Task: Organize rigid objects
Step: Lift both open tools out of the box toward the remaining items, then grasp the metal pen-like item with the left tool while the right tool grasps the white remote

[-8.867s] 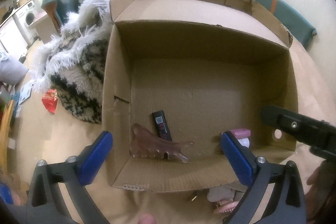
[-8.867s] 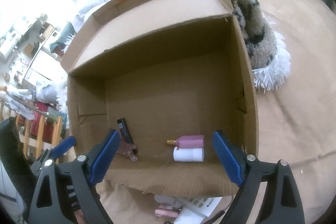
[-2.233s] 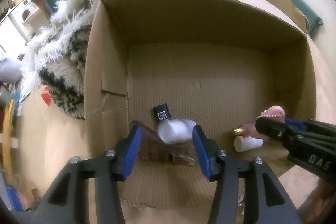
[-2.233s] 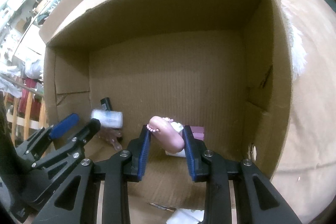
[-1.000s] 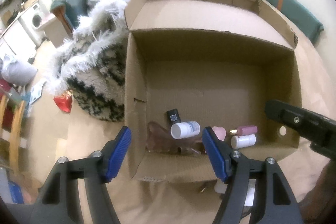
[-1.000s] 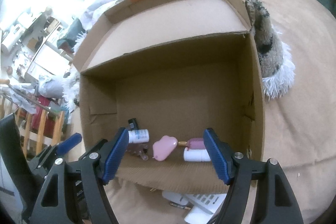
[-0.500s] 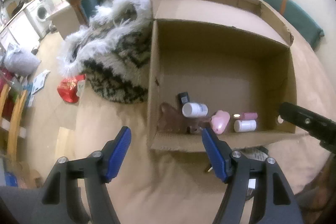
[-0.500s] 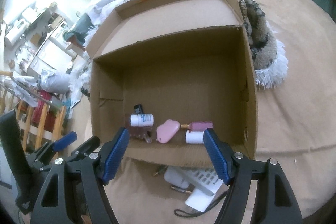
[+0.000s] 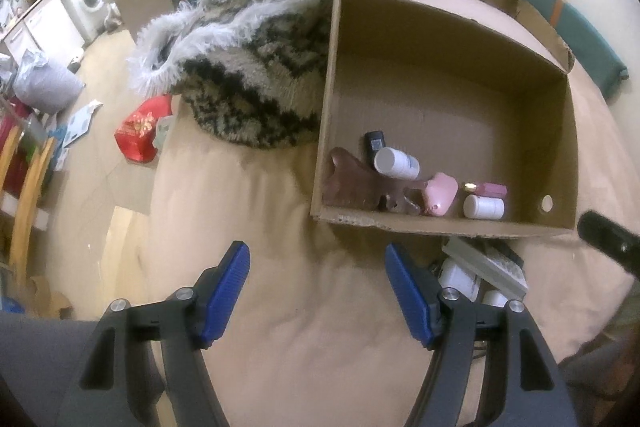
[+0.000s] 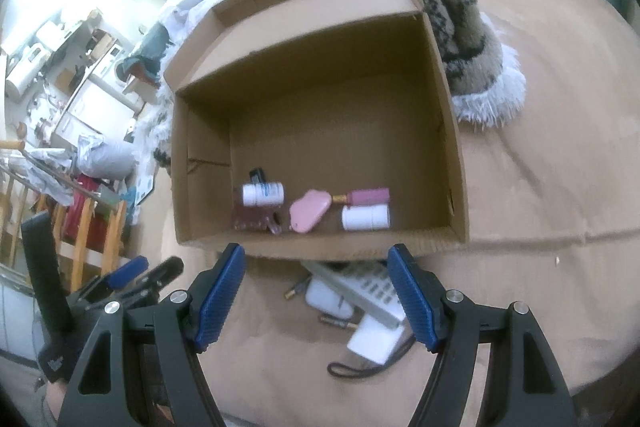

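Partly, the remote (image 10: 362,293) is hidden under the box (image 10: 454,163) edge, low in frame between the released, empty right gripper (image 10: 318,297); the left gripper (image 9: 318,293) is likewise spread.

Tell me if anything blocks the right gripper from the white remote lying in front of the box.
Nothing visible does. The right gripper is open and empty, and the white remote lies uncovered on the tan cover, just outside the cardboard box.

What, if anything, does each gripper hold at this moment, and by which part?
Nothing is held. The left gripper and the right gripper both stand open and empty above the tan bedcover, in front of the brown cardboard box.
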Available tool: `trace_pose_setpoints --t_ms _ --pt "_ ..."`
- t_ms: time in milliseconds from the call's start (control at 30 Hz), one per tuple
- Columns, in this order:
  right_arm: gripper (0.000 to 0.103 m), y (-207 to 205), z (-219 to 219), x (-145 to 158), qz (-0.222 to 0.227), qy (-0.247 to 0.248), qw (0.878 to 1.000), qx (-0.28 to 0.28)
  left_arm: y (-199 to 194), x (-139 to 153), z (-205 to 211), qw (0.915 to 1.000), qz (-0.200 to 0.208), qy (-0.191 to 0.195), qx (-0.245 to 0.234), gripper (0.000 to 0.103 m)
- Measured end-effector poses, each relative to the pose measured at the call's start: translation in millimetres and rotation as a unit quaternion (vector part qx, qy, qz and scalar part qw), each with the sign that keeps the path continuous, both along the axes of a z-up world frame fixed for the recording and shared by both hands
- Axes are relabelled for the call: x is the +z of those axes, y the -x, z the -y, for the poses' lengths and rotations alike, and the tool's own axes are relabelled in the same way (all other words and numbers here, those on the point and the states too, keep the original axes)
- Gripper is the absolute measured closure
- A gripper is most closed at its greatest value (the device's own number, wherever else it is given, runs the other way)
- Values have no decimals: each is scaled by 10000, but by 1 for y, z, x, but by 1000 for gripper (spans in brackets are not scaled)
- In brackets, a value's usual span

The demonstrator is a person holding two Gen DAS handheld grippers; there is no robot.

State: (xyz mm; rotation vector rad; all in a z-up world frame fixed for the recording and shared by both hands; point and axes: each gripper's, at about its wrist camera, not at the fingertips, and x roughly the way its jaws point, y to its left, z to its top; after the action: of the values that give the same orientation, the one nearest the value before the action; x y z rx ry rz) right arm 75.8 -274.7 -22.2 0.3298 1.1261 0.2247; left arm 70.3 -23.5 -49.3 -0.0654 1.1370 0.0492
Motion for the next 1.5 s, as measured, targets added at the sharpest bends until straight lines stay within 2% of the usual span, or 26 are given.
trace_pose_setpoints --t_ms 400,633,700,767,833,900,933,967,1100,1233,1300,1333,1433,1467,1500 --pt "25 23 11 -35 -333 -165 9991 -212 -4 -16 -8 9994 -208 -26 260 36" --pt "25 17 27 -51 -385 -286 9978 -455 -14 -44 -4 9973 -604 316 276 36" --pt "25 15 32 -60 -510 -208 9969 -558 -16 -52 6 9974 -639 310 120 36" --pt "25 12 39 -69 -672 -543 9940 -674 -17 -60 20 9974 -680 215 -112 36" --pt "25 10 44 -73 -720 -646 9925 -752 -20 -72 37 9956 -801 218 -433 36" --pt "25 8 47 -77 -774 -707 9913 -796 -24 -85 55 9919 -980 152 -793 39" --pt "25 7 49 -78 -796 -781 9905 -808 -25 -89 62 9904 -1021 112 -930 45" --pt "25 6 50 -80 -812 -845 9897 -821 -26 -95 72 9879 -1062 59 -1130 47" --pt "25 5 48 -80 -814 -923 9890 -815 -27 -112 96 9783 -1173 -328 -1674 47" --pt "25 4 48 -81 -835 -924 9892 -776 -31 -115 110 9735 -903 -681 -1987 48" --pt "25 3 47 -82 -861 -910 9891 -769 -36 -116 114 9699 -878 -706 -2157 53" --pt "25 3 47 -82 -874 -907 9891 -768 -38 -116 115 9678 -886 -669 -2258 59" --pt "25 4 49 -82 -880 -902 9890 -770 -42 -117 115 9645 -907 -506 -2427 88" --pt "25 4 49 -81 -877 -890 9892 -771 -42 -117 114 9643 -916 -485 -2438 94" --pt "25 3 49 -81 -875 -876 9893 -774 -42 -118 113 9647 -928 -455 -2421 94"
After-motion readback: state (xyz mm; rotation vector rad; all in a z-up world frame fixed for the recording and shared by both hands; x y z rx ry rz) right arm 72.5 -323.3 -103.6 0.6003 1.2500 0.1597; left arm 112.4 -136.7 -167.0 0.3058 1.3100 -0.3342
